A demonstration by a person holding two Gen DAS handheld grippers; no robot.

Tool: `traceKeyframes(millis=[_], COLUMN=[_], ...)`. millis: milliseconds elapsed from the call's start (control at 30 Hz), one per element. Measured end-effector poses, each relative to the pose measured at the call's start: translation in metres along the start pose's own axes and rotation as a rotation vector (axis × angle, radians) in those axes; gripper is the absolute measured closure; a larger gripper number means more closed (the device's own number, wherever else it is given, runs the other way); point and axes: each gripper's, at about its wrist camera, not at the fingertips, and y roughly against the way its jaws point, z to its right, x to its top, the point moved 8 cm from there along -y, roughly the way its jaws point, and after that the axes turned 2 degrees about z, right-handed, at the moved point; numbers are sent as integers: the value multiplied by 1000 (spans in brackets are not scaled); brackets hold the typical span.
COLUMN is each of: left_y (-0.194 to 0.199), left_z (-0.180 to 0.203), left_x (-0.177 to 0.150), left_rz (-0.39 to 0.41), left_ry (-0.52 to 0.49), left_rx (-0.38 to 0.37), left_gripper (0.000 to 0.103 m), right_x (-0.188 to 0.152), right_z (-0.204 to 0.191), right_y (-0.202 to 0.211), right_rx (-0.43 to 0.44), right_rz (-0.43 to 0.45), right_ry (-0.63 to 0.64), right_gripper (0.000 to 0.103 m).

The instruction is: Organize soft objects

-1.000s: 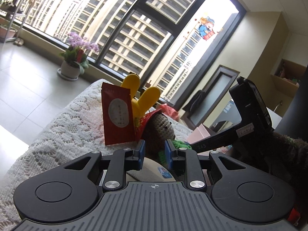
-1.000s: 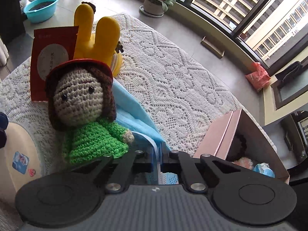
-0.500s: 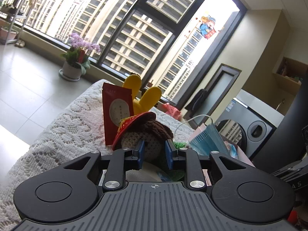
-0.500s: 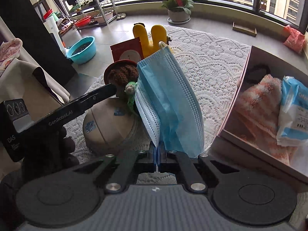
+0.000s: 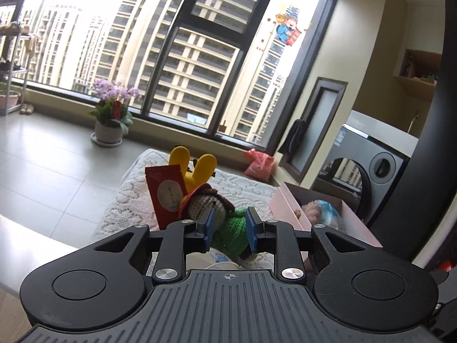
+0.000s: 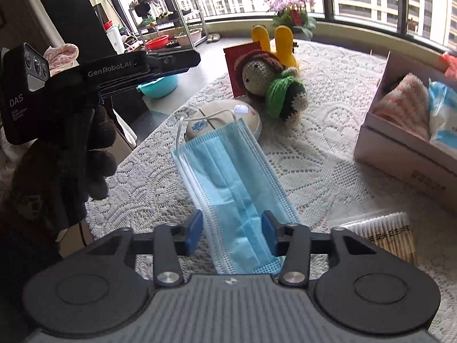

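Observation:
A blue face mask (image 6: 228,177) lies flat on the lace tablecloth (image 6: 328,148), its near end between the fingers of my right gripper (image 6: 230,230), which is open and not gripping it. A crochet doll with a green dress (image 6: 271,84) lies on its side further back, in front of a yellow plush (image 6: 281,41) and a red packet (image 6: 237,65). In the left wrist view my left gripper (image 5: 228,230) is open and raised, with the doll (image 5: 222,217) seen between its fingers. A pink box (image 6: 400,143) at the right holds a pink towel (image 6: 402,103) and a blue packet (image 6: 442,114).
A beige round case (image 6: 225,114) lies under the mask's ear loops. A pack of cotton swabs (image 6: 382,234) sits at the near right. The left hand-held gripper (image 6: 85,77) hovers over the table's left edge. A potted flower (image 5: 111,120) stands on the floor by the window.
My right gripper held the mask up in the air; now the mask lies flat on the table and the gripper has opened. The doll has tipped onto its side.

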Motion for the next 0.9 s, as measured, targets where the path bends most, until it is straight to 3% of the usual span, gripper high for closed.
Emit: traceKeyframes(millis=[67,200,400,533,567,667,733,900], left_y=[15,29,28,30,29,26,23,14], left_z=[-3,-11,-23,-19,-18,-14,-9,15], left_x=[-9,-33,-56,-60,-61,-64,-65,-70], left_rz=[-32,-111,-161,-166,-169,-176,-181,-205], left_ry=[-27,-19,60,48,48,45,42,1], left_rx=[21,32,30,12,4,-14,-29,-80], left_gripper=[77,77,77,77,77,77,77,77], right_x=[0,-4,-6,-4,-3,-4,-4,-2], right_z=[3,7,-4,0,0,2,4,32], right_y=[18,22,-34,-70,-70,-60,-46,6], right_rx=[-28,-75,-92,-36,-43,-33,12,-25], right_rz=[71,112,59,-11,0,-3,-5,89], right_ry=[48,129,223,188,194,161,116,5], right_gripper=[30,30,30,28,32,90,93,94])
